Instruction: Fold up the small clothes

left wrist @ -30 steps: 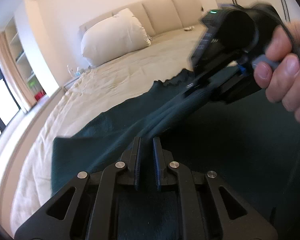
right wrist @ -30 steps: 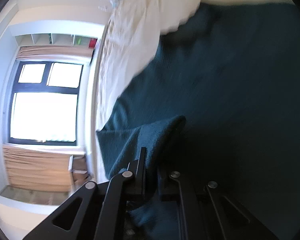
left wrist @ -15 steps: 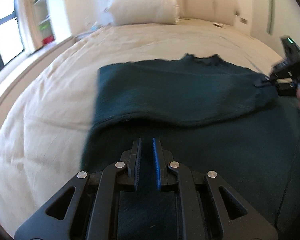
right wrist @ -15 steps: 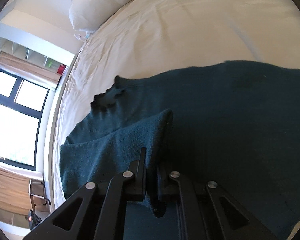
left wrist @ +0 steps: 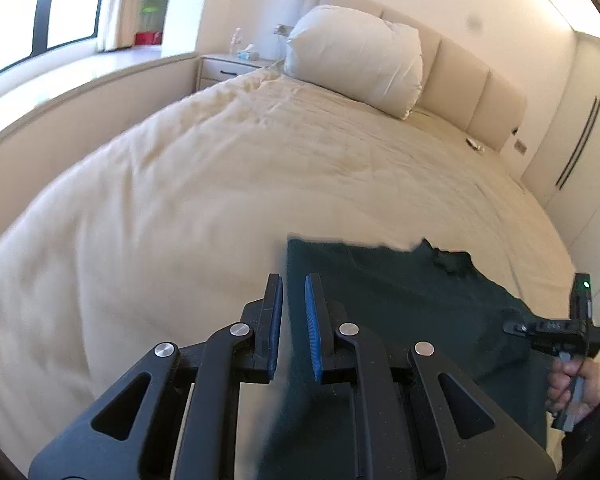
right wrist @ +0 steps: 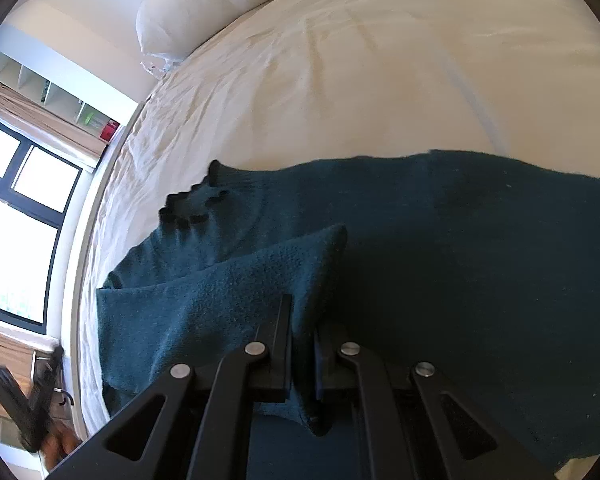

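Item: right gripper [right wrist: 302, 344] clamped on sweater [right wrist: 440, 248] fold; left gripper [left wrist: 294, 320] narrowly parted, empty; I judged laying flat toward nine o'clock best.

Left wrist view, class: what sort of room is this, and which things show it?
A bedroom, most likely: a wide bed with a pillow against a padded headboard, plus a bedside cabinet.

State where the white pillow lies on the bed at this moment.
In the left wrist view the white pillow sits at the far end of the bed, against the padded headboard.
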